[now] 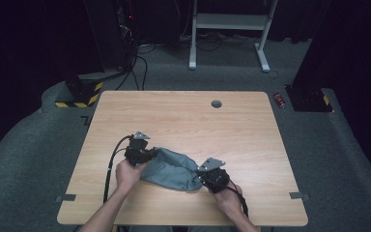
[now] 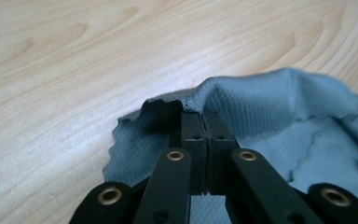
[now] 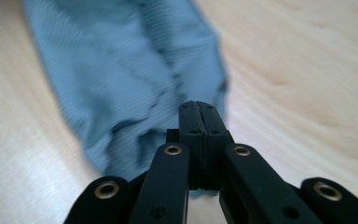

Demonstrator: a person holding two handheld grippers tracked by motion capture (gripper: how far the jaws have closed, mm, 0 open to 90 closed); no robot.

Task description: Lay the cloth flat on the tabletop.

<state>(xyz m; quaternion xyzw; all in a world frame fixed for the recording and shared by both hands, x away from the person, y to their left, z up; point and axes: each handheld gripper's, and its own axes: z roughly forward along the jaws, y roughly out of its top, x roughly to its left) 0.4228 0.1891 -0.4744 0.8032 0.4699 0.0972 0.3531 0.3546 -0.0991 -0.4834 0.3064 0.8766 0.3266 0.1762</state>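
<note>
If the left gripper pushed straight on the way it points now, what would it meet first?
The blue-grey cloth. The left gripper is already shut on a raised fold at its edge, so going on would push more cloth ahead. Beyond lies the bare wooden table. Depth is hard to judge.

A light wooden worktop [image 1: 183,116] with a round grey cable port [image 1: 216,103] stands on grey carpet [image 1: 328,159]; behind it, a white frame's legs [image 1: 262,50], black cables [image 1: 140,65], a base striped yellow and black [image 1: 79,94], and a small red can [image 1: 279,100] lying beside a dark stand [image 1: 309,94]
</note>
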